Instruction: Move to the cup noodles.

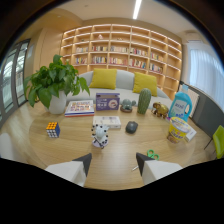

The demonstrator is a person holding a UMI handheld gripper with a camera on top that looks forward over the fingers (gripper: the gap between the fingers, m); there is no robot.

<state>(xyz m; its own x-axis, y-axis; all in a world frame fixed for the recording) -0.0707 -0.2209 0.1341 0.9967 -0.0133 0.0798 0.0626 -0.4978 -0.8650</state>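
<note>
Cup noodles: right of the frame's middle, on the counter; well apart from the gripper and off to its right; yellow and white, label too small to read.
Gripper: bottom centre, fingers spread wide with nothing between them; their bases are lost in the black lower edge.
Scissors: green handles just above the right finger, blades partly hidden behind it.
Spotted toy: black and white, just beyond the left finger; kind unclear.
Rubik's cube: left of the toy.
Dark mouse: centre, beyond the toy.
White box: flat, behind the toy, print illegible.
Detergent bottle: blue, behind the cup noodles.
Cactus: green, mid-frame.
Potted plant: upper left, leafy.
Sofa: yellow cushions, lower part hidden by counter items.
Bookshelf: upper frame, contents indistinct.
</note>
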